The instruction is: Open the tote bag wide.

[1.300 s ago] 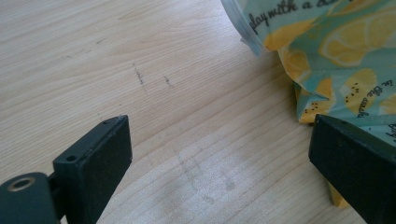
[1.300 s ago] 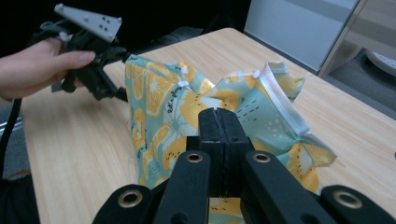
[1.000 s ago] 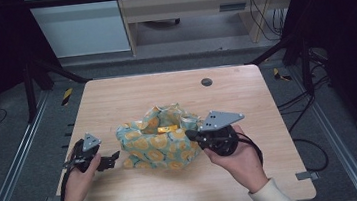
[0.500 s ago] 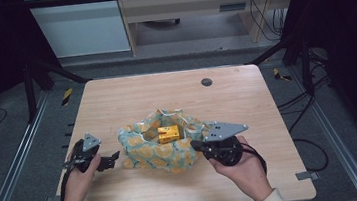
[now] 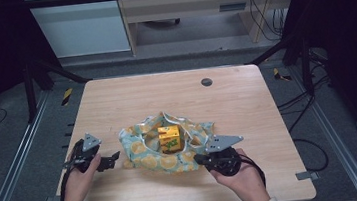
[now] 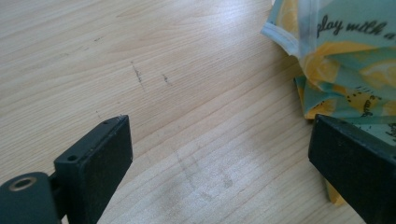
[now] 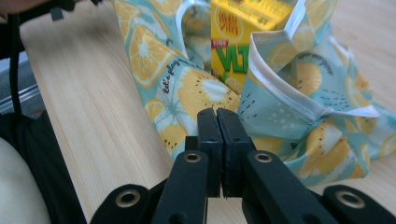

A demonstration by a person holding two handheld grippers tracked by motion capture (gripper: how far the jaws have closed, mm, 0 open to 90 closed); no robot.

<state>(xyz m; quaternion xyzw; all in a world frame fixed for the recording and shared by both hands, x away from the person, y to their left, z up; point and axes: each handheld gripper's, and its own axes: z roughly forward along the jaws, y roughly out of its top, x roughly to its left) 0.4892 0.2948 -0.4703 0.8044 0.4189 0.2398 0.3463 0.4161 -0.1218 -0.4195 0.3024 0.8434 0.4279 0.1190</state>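
My right tongs sit pressed together, empty, against the lemon-print bag holding a yellow carton; my left tongs gape beside it.

Counter evenly and brightly lit from above; surroundings at frame edges fall into deep darkness. Shadows soft, no glare. Gripper views sharp at centre, near foreground slightly soft.

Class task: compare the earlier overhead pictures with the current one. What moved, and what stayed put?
The right gripper came down toward the table at the bag's near edge, jaws shut. The bag settled open, baring the yellow carton. The left gripper stayed beside the bag, open.
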